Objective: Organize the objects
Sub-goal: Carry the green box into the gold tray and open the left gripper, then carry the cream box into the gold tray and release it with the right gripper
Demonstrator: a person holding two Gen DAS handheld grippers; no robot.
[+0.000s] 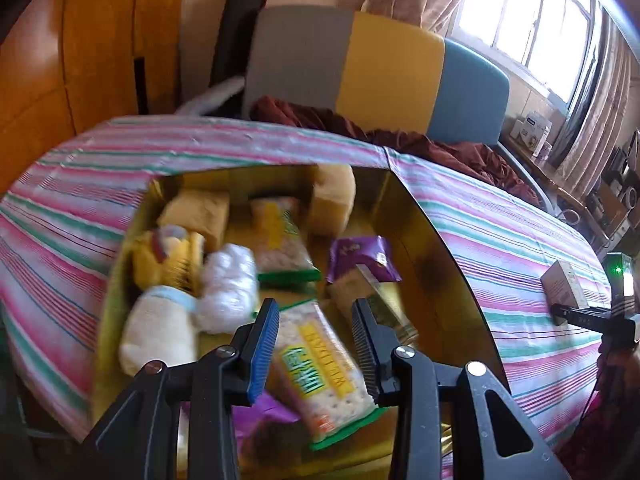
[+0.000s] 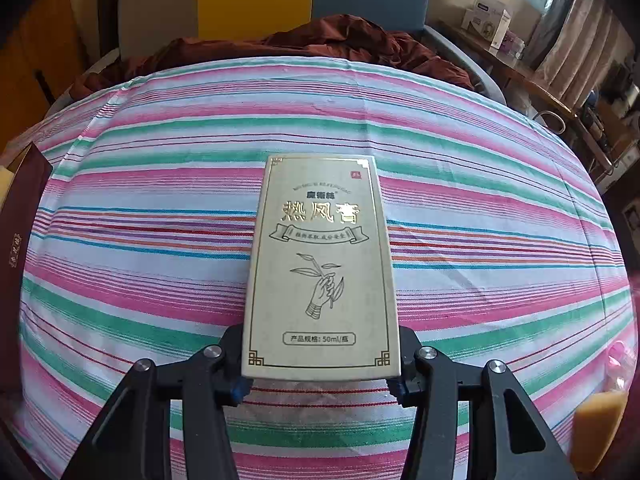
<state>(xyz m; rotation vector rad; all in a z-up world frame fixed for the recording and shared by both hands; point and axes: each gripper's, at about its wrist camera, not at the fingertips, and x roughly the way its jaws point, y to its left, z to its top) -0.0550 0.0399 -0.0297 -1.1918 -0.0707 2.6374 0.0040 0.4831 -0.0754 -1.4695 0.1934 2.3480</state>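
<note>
In the left wrist view my left gripper is open and empty above a gold-lined box full of snacks. A green-and-yellow cracker packet lies between and below its fingers. Another cracker packet, a purple packet, a white wad and sponges lie in the box. In the right wrist view my right gripper is shut on a pale green carton with gold print, lying flat on the striped cloth. That carton also shows far right in the left wrist view.
The box's dark red outer wall stands at the left edge of the right wrist view. A yellow sponge sits at the lower right. A brown cloth and a grey, yellow and blue chair back lie beyond the table.
</note>
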